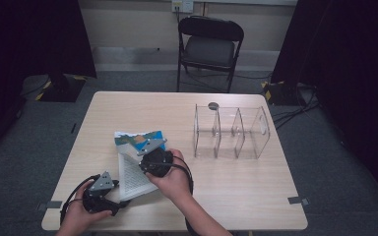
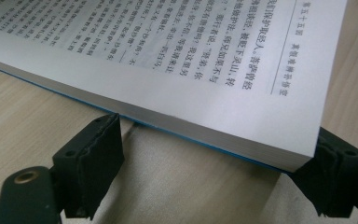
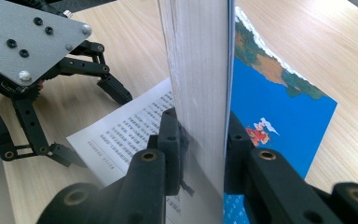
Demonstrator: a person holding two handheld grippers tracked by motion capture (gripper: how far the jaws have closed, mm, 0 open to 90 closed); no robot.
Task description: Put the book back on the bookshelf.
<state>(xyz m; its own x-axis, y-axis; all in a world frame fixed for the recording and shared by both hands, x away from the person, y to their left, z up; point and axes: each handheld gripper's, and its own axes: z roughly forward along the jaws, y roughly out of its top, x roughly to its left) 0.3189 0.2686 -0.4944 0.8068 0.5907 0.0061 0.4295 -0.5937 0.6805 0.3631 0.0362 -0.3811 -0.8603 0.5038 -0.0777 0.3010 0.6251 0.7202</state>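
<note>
— Two grippers are shown at one open book (image 1: 137,160); where is the book placed?

— The book is laid on the near left part of the table (image 1: 236,187), in the high view. A printed page is turned upward on the near side, and a blue picture cover (image 3: 279,112) is seen on the far side.

— How is the right gripper (image 3: 200,154) engaged?

— A thick block of pages is stood on edge and is clamped between its two black jaws, as seen in the right gripper view. The pads are pressed against both faces of the block. The blue cover is laid flat on the table behind it.

— And the left gripper (image 2: 214,154)?

— Its jaws are held apart at the near corner of the book, one on each side of the page edge, in the left gripper view. The corner of the pages is raised above the table between them. Whether the pads are pressed on the pages cannot be told.

— What else is stood on the table?

— A clear plastic rack (image 1: 231,132) with several compartments is placed well apart from the book, toward the right. A black folding chair (image 1: 209,46) is set beyond the far edge of the table.
</note>
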